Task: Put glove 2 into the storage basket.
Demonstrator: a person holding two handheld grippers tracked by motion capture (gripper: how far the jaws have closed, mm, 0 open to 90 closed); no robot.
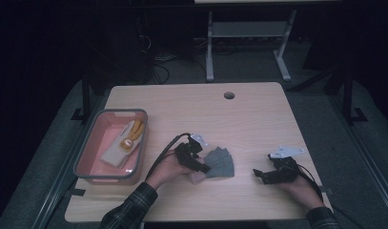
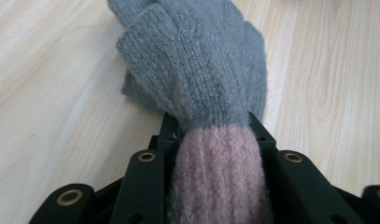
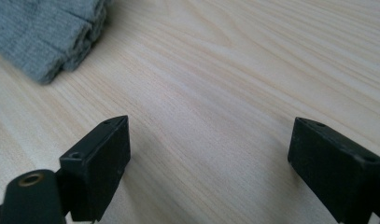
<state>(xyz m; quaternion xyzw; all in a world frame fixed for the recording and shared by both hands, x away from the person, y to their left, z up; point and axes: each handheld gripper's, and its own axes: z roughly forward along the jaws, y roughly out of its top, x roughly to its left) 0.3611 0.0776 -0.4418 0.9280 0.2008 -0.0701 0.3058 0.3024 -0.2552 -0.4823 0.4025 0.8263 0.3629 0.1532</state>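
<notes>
So the glove (image 1: 219, 163) sits on the counter (image 1: 258, 124) right at the left tongs (image 1: 202, 168), with the right tongs (image 1: 259, 174) off to its right. The bin (image 1: 89, 152) sits left of both, another glove (image 1: 122, 143) in it.

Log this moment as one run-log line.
left gripper: shut on grey glove at its pink cuff | right gripper: open, over bare table | pink bin: holds a light glove

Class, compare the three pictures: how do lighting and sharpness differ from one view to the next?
High view: dim, room beyond the table nearly black. Left gripper view: bright, the grey glove sharp, its pink cuff softer. Right gripper view: evenly lit, wood grain clear, the near jaws slightly soft.
</notes>
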